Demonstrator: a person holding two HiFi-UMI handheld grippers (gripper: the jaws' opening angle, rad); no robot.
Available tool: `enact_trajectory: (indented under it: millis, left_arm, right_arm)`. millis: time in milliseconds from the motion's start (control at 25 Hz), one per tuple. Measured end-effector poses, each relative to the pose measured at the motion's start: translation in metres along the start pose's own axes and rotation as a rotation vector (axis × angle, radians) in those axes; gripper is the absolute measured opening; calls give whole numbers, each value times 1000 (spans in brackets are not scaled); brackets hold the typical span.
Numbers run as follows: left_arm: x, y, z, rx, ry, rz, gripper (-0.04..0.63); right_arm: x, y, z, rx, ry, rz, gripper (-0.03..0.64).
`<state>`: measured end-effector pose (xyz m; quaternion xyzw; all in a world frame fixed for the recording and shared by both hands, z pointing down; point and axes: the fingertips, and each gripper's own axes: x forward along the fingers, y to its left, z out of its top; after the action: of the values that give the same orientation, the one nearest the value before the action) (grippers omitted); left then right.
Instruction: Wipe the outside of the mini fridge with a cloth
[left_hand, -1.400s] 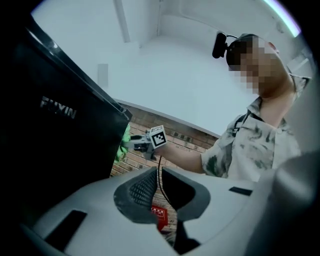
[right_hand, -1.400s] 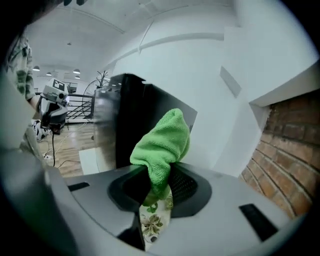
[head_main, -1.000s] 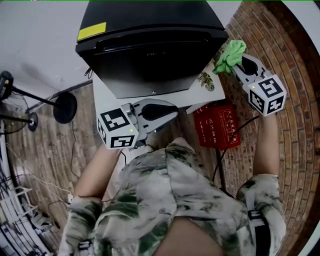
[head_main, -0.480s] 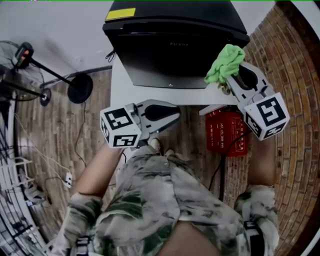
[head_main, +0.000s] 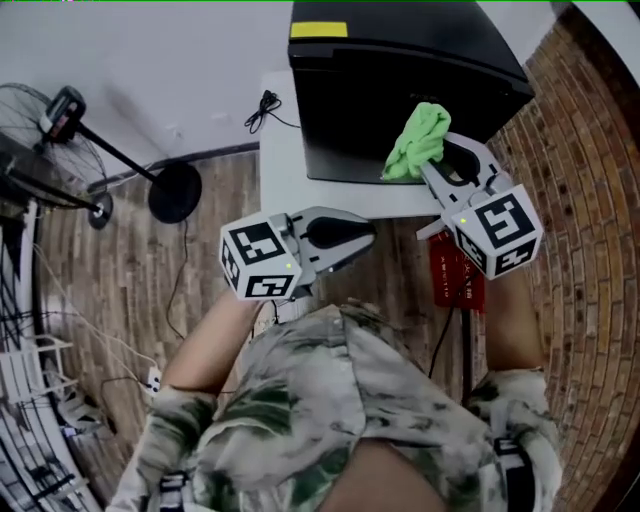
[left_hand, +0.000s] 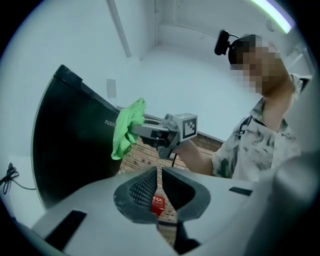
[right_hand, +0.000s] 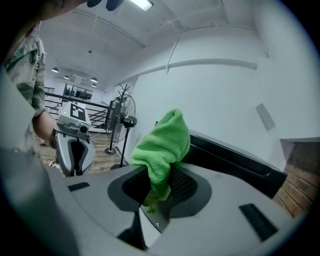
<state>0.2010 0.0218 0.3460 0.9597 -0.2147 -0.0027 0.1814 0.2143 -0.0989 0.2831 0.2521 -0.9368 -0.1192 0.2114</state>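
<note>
Green cloth (right_hand: 162, 142) clamped between right gripper (right_hand: 159, 186) jaws, at mini fridge (head_main: 400, 90) front

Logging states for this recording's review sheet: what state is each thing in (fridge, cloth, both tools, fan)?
Mini fridge: door closed, upright on the white table.
Green cloth: bunched, clamped in the right tool, at the fridge's front.
Right tool: shut on the cloth.
Left tool: shut, holding nothing, away from the fridge.
Fan: upright on the floor; cannot tell if running.
</note>
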Motion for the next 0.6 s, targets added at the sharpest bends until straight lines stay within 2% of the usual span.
enact_trajectory:
  millis: [200,440,600]
  left_arm:
    - [-84,5,-3,57,61,-66,31]
    - [-160,15,-13,37,79,-107,31]
    - [-181,19,-13,13,54,-134,31]
  right_arm:
    - [50,44,31,62,11,-95,106]
    - [93,87,42,121,38,-164,106]
    - [108,107,46,147,70,-174,106]
